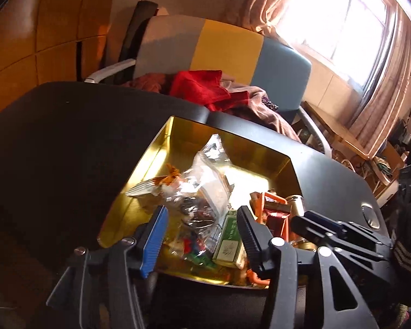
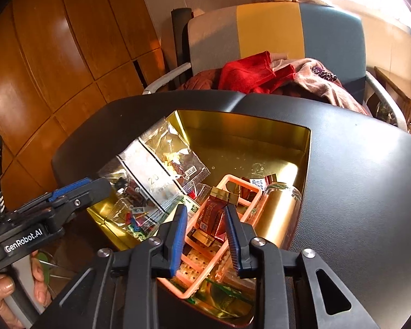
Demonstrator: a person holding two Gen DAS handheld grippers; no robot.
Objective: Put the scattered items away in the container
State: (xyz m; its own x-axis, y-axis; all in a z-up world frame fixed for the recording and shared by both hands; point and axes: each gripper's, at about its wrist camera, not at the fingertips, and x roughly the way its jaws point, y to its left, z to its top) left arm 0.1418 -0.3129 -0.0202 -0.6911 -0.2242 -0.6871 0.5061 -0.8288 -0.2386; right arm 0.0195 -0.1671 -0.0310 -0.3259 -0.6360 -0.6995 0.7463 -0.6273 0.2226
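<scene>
"GenRobot.AI" is printed on the left gripper body; "20" is seen on a clear bag; "Ritz" is partly legible on a small packet.

A black surface fills the foreground. Behind its far edge stands an armchair with a backrest in grey, yellow and blue panels and pale armrests. On its seat lies a heap of clothes: a red garment on top, with a pinkish-brown cloth beside it, draping toward the right. Wooden panelling covers the wall on the left. To the right, a bright window is framed by a light curtain.
</scene>
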